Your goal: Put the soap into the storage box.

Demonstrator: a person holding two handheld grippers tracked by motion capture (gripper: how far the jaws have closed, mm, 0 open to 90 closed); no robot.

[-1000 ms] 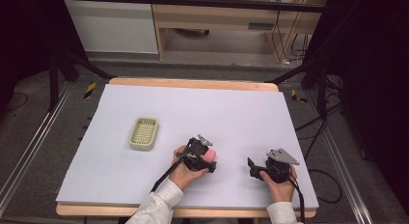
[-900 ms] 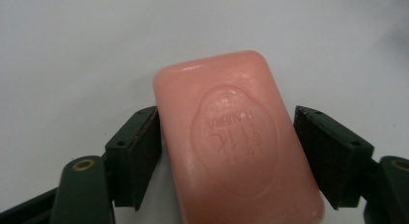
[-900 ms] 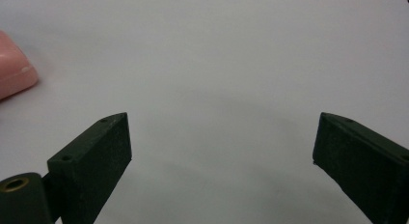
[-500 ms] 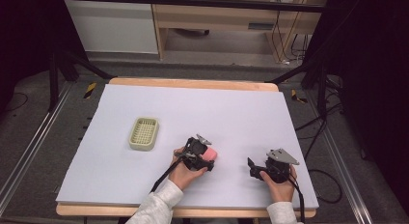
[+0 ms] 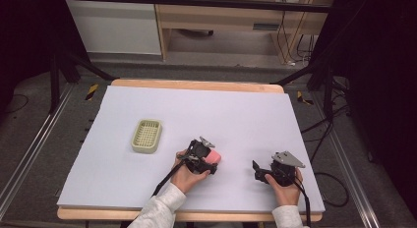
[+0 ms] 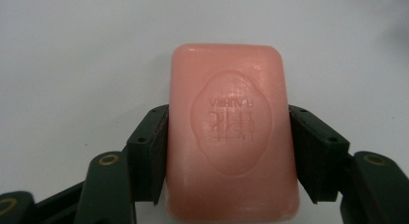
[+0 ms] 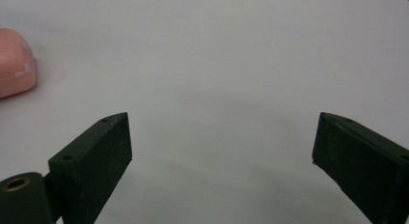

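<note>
The pink soap [image 6: 231,137] is now pinched by the left gripper [image 6: 230,147], barely shifted, so lifting seems next, while the right gripper [image 7: 222,156] is held spread

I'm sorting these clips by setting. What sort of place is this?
Probably a lab or workshop set up for recording, not a home. A table under a plain white sheet stands on a grey floor between dark stands, with cables trailing beside it and bare wooden furniture behind.
</note>
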